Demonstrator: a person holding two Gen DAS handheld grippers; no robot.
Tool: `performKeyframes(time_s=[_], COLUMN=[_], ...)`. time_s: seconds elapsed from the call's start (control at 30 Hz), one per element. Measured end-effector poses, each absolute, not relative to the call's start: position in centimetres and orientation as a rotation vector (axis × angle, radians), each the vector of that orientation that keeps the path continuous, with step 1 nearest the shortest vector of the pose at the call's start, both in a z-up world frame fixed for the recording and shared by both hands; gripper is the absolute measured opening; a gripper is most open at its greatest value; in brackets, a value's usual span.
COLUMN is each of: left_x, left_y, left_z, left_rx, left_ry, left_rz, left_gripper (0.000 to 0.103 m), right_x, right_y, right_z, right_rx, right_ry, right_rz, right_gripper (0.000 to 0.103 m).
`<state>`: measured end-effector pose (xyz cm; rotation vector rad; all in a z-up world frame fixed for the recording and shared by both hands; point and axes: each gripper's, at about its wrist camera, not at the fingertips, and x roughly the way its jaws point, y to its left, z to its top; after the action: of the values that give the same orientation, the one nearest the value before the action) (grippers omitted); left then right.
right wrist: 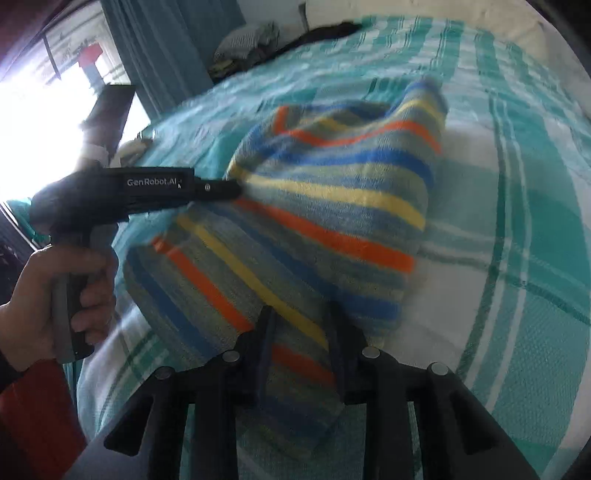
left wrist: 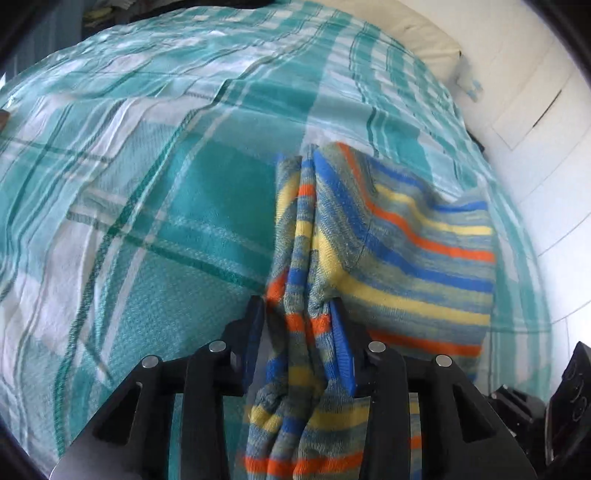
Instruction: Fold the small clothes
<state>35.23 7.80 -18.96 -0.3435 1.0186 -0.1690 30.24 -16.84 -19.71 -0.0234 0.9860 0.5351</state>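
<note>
A small striped knit garment (left wrist: 399, 240), blue, yellow, orange and grey-green, hangs over a bed with a teal and white plaid cover (left wrist: 147, 184). My left gripper (left wrist: 299, 306) is shut on a bunched edge of it. My right gripper (right wrist: 301, 314) is shut on another edge of the same garment (right wrist: 325, 206), which sags between the two and partly rests on the cover (right wrist: 517, 258). The left gripper (right wrist: 236, 190) shows in the right wrist view, reaching in from the left with its tips against the cloth. The image is blurred by motion.
A cream pillow (left wrist: 417, 33) lies at the head of the bed by a white wall (left wrist: 535, 122). A pile of other clothes (right wrist: 247, 40) lies at the bed's far end, near teal curtains (right wrist: 166, 48) and a bright window (right wrist: 44, 122).
</note>
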Motion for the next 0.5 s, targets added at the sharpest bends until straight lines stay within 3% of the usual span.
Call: performKeyframes(time_s=[0.1,0.17,0.23,0.27,0.3,0.33,0.4,0.5], left_x=[33.3,31.3,29.2,28.6,28.4,28.2,28.2,28.3], left_y=[8.2,8.6,8.0,7.4,6.6,6.7,8.7,9.6], left_z=[-16.6,-15.4,-15.3,-15.8,-17.0,-18.4,-20.4,-19.6], left_rx=[-0.305,-0.305,-0.267,-0.223,-0.132,-0.076,-0.192,-0.181], left_ry=[0.98,0.951,0.941,0.962,1.004,1.045,1.058,1.077], left_rz=[-0.193,-0.246,-0.294,-0.295,-0.249,-0.189,-0.194,-0.147], left_gripper=[0.048,0.072,0.077,0.076,0.058,0.049,0.046,0.034], right_x=[30.0,28.8,27.7,27.5,27.4,27.6,28.1,27.7], right_y=[-16.9,-16.9,-16.3,-15.9,-15.4,-14.9,-14.2,-14.4], right_z=[-17.4,-15.0,-13.8,-13.9,-14.6,-15.8,-19.8,-20.2], right_rx=[-0.002,-0.013,-0.038,-0.042,-0.048,-0.063,-0.102,-0.059], right_ry=[0.989,0.913,0.882,0.884,0.903,0.939,1.051,0.985], right_rz=[0.5,0.513,0.538,0.55,0.557,0.547,0.491,0.472], right_gripper=[0.028,0.03,0.03,0.032,0.033,0.034,0.035,0.035])
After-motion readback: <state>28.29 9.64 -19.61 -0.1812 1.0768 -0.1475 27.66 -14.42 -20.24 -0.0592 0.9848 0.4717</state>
